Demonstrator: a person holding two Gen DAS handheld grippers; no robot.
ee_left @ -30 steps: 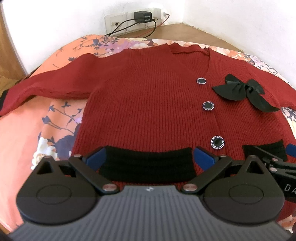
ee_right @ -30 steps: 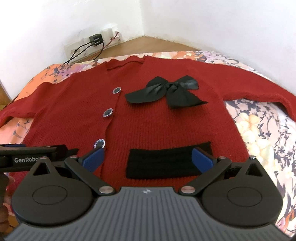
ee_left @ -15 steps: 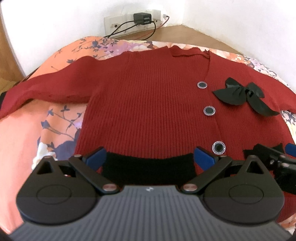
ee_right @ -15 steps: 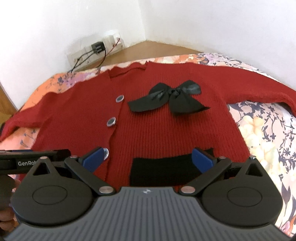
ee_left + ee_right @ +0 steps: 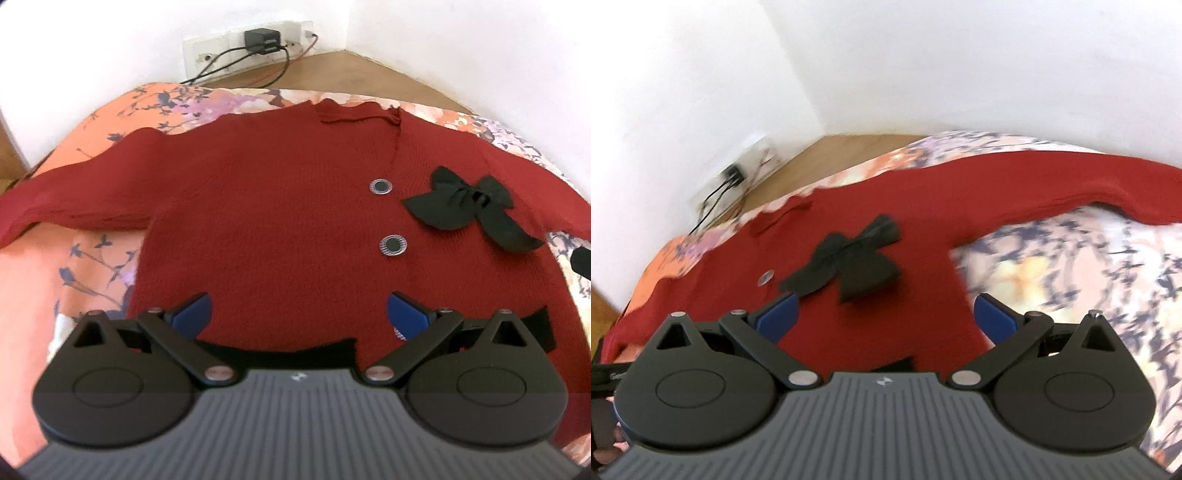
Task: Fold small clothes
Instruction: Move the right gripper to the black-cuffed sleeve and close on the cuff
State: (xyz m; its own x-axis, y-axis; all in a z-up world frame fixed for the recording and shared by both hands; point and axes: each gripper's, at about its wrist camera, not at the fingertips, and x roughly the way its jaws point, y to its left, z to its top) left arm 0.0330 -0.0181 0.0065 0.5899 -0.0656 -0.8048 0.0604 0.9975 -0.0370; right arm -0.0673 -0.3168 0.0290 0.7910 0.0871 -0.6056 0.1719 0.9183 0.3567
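**Both grippers poised over an unfolded cardigan**

Across the bed's floral cover [image 5: 110, 118] a small red cardigan [image 5: 277, 221] lies spread flat, face up, collar toward the far edge and sleeves stretched toward the left and right edges. A black bow [image 5: 469, 206] sits on its chest beside two round buttons [image 5: 393, 245]. The left gripper [image 5: 299, 312] is over the hem near the front edge, fingers apart and holding nothing. The right gripper [image 5: 884, 319] is tilted over the cardigan's right side, its view blurred, fingers likewise spread and empty. No fold looks started. The risks, as I judge them: a pinch that catches only the top knit layer would drag the front open instead of folding it, and fingers snagging the bow or catching the cover underneath would wrinkle the garment.
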